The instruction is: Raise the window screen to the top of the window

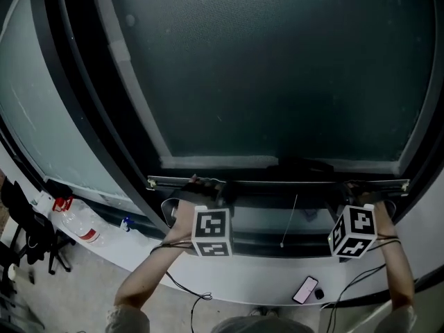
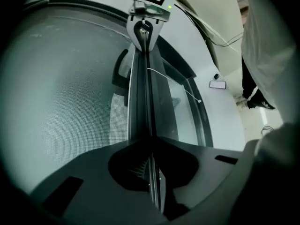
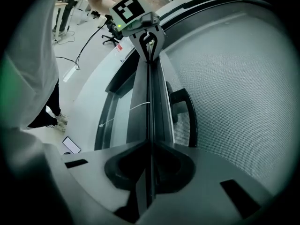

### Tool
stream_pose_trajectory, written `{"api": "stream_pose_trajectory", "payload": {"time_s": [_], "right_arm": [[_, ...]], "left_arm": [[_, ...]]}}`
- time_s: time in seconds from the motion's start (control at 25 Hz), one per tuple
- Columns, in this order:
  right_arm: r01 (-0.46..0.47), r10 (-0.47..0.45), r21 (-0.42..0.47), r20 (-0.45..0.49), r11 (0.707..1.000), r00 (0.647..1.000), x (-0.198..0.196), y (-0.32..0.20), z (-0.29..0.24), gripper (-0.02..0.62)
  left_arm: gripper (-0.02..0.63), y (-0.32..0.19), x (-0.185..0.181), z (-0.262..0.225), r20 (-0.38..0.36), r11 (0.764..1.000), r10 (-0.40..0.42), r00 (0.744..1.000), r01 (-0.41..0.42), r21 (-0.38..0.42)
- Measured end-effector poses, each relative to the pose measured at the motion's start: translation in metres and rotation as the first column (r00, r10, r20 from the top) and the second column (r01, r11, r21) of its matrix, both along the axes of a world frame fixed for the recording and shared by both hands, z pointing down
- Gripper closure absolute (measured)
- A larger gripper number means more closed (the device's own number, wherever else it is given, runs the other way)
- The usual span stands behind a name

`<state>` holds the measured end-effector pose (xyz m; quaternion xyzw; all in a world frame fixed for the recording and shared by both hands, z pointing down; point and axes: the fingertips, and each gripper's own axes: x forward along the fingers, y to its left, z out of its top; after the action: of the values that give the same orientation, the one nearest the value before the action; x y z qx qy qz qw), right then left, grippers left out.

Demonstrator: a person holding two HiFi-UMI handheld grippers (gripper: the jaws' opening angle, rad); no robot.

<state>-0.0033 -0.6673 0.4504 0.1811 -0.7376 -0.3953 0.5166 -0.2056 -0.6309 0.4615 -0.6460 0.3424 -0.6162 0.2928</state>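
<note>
Now the left gripper (image 2: 152, 182) and right gripper (image 3: 149, 172) jaws each pinch the screen rail (image 1: 277, 183).

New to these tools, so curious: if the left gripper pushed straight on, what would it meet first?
The screen's bottom bar: the left gripper is already shut on it, leaving no free way. What lies behind the bar is unclear.

Head view looks down; gripper views close, share screen bar (image 1: 277, 183).

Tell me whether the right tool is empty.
No, the right tool is shut on the screen's bottom bar, which runs straight between its jaws.
</note>
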Motion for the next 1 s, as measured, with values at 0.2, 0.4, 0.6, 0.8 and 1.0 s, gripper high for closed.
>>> {"api": "stream_pose_trajectory", "payload": {"time_s": [0.2, 0.4, 0.6, 0.8, 1.0], "right_arm": [[-0.01, 0.01, -0.018, -0.032, 1.0, 0.999, 0.0, 0.0013, 0.0005, 0.571], [-0.064, 0.053, -0.123, -0.09, 0.99, 0.995, -0.0008, -0.0018, -0.0007, 0.572], [-0.081, 0.054, -0.219, -0.126, 0.972, 0.99, -0.0012, 0.0021, 0.001, 0.575], [-0.103, 0.057, -0.319, -0.15, 0.942, 0.987, -0.0029, 0.0027, -0.0015, 0.577], [-0.117, 0.076, -0.344, -0.13, 0.932, 0.989, -0.0035, 0.0027, -0.0013, 0.577]], "left_arm": [[0.58, 0.0009, 0.0003, 0.0025, 0.029, 0.999, -0.045, 0.999, 0.046, -0.021], [0.584, -0.0021, -0.001, 0.0031, -0.024, 0.988, -0.08, 0.997, 0.076, -0.132], [0.586, 0.0012, 0.0005, 0.0058, -0.058, 0.969, -0.088, 0.994, 0.072, -0.237], [0.588, 0.003, 0.0004, 0.0065, -0.107, 0.928, -0.091, 0.99, 0.046, -0.369], [0.588, 0.0032, 0.0012, 0.008, -0.074, 0.918, -0.113, 0.991, 0.076, -0.39]]}}
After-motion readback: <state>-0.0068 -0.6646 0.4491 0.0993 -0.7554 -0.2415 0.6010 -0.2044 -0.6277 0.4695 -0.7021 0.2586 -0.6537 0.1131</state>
